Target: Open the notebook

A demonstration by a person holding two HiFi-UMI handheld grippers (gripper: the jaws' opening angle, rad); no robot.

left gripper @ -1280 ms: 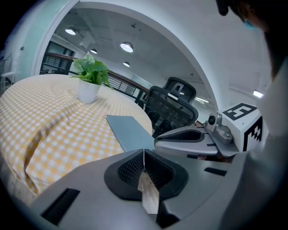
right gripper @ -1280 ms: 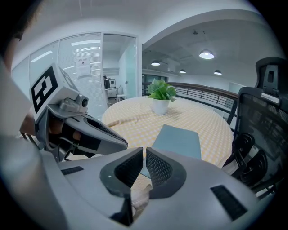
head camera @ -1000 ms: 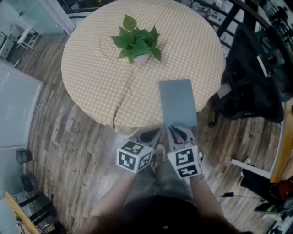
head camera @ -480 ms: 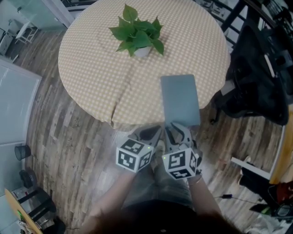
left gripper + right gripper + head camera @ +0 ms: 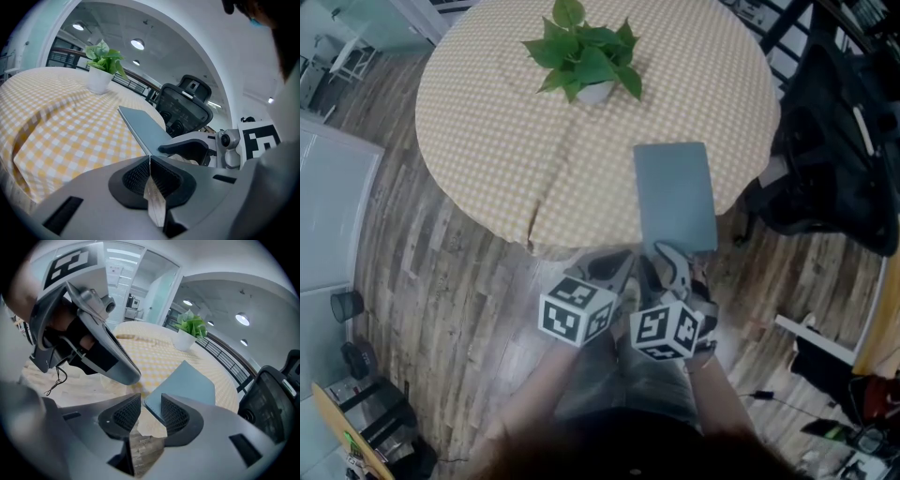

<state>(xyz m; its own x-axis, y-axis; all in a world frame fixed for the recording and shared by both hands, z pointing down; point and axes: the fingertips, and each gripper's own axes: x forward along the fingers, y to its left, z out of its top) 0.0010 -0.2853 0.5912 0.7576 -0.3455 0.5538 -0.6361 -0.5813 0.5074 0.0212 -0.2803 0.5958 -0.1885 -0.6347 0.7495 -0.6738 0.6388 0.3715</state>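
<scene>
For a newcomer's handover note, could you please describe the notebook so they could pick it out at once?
Find the round table covered in yellow check. At its near right edge, apart from the potted plant, lies the notebook: a closed, flat, grey-blue rectangle, plain where the plant is leafy green.

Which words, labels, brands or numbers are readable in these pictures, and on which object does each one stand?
No readable text in any view.
Notebook: plain grey-blue cover, nothing printed shows.
Cubes on the left gripper and right gripper: black-and-white square markers, no letters or digits.
Office chair: no brand legible.
</scene>
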